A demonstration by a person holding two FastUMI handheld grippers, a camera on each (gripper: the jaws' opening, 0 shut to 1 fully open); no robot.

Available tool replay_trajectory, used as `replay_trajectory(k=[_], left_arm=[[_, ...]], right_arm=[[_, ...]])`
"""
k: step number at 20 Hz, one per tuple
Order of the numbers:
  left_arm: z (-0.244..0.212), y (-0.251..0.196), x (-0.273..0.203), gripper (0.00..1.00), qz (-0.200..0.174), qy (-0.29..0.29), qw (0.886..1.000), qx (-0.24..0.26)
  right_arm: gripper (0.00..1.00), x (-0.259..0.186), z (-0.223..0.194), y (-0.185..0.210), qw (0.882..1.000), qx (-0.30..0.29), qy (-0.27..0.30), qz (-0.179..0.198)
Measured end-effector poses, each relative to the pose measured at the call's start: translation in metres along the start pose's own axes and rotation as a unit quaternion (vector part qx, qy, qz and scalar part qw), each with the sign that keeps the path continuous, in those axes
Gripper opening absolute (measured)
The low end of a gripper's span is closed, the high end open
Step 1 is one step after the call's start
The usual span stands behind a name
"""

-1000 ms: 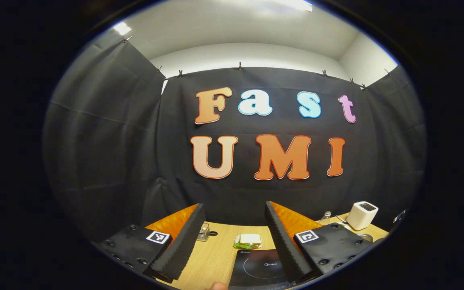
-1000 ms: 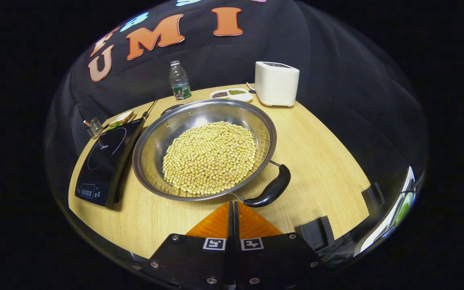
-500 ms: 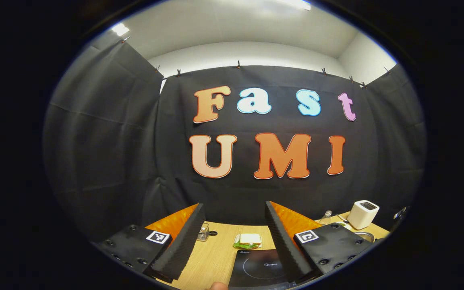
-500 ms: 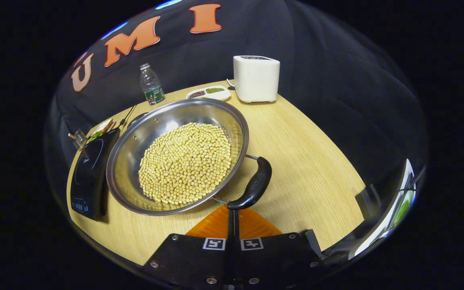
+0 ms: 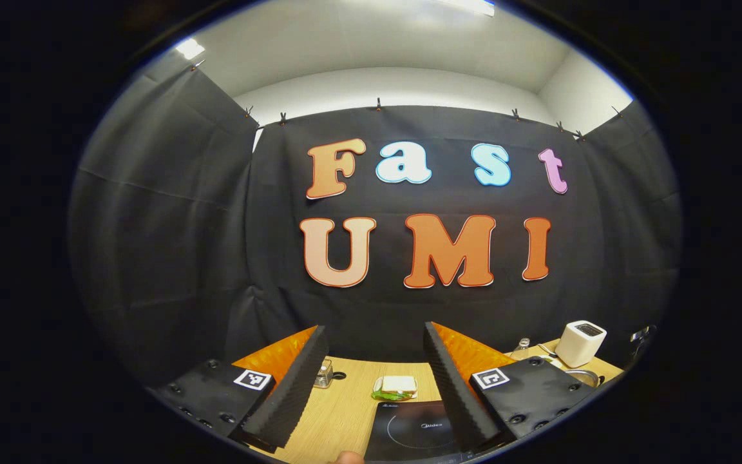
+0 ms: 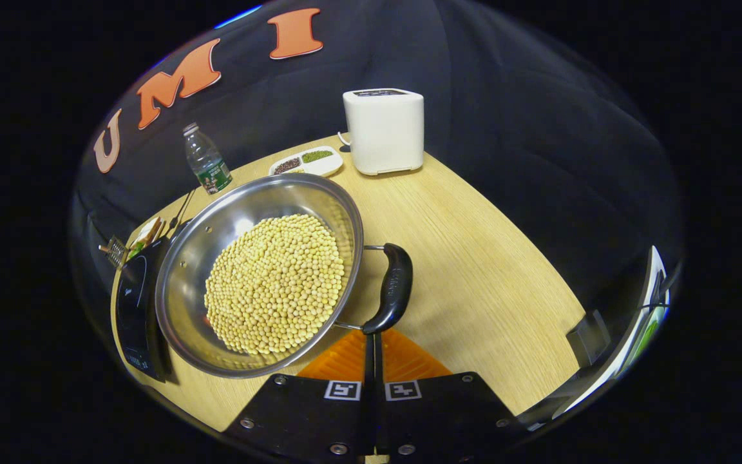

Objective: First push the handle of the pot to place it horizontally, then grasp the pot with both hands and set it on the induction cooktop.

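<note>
In the right gripper view a steel pot (image 6: 184, 258) full of yellow beans sits on the wooden table (image 6: 474, 270). Its black side handle (image 6: 393, 287) points toward me on the pot's right. My right gripper (image 6: 371, 336) is shut, with its tips touching the near end of that handle. The black induction cooktop (image 6: 131, 303) lies just left of the pot. In the left gripper view my left gripper (image 5: 374, 338) is open and held above the table, and the cooktop (image 5: 413, 432) lies below between its fingers.
A white toaster (image 6: 384, 129), a divided dish of grains (image 6: 306, 162) and a water bottle (image 6: 207, 161) stand at the table's far side. A sandwich (image 5: 397, 386) and a small glass jar (image 5: 324, 372) lie beyond the cooktop. A device stands at the right edge (image 6: 635, 322).
The right gripper has pushed the handle's near end, and the pot has turned so the handle has swung round its right side. The left gripper has barely moved.
</note>
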State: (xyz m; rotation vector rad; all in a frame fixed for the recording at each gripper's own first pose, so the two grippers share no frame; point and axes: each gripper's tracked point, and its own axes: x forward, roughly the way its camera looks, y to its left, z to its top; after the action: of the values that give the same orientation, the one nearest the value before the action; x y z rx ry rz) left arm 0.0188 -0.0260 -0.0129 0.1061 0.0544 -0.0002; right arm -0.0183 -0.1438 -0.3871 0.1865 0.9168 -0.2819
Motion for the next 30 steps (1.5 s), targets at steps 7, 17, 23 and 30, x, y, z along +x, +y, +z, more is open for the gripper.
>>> replay_trajectory(k=[7,17,23,30], left_arm=[[-0.004,-0.002,0.002,0.97,0.002,0.006,1.000,0.002],[-0.022,-0.017,0.013,0.98,-0.005,0.023,1.000,0.011],[-0.045,-0.034,0.021,0.97,-0.017,0.045,0.999,0.008],[-0.094,-0.082,0.036,0.99,-0.041,0.074,0.996,0.000]], right_arm=[[0.00,0.028,0.031,-0.003,1.000,0.022,0.003,0.003],[0.00,0.060,0.061,-0.002,1.000,0.017,0.005,-0.003],[0.00,0.069,0.076,-0.005,1.000,0.018,0.000,0.000],[0.00,0.061,0.082,-0.017,1.000,0.008,-0.019,-0.023]])
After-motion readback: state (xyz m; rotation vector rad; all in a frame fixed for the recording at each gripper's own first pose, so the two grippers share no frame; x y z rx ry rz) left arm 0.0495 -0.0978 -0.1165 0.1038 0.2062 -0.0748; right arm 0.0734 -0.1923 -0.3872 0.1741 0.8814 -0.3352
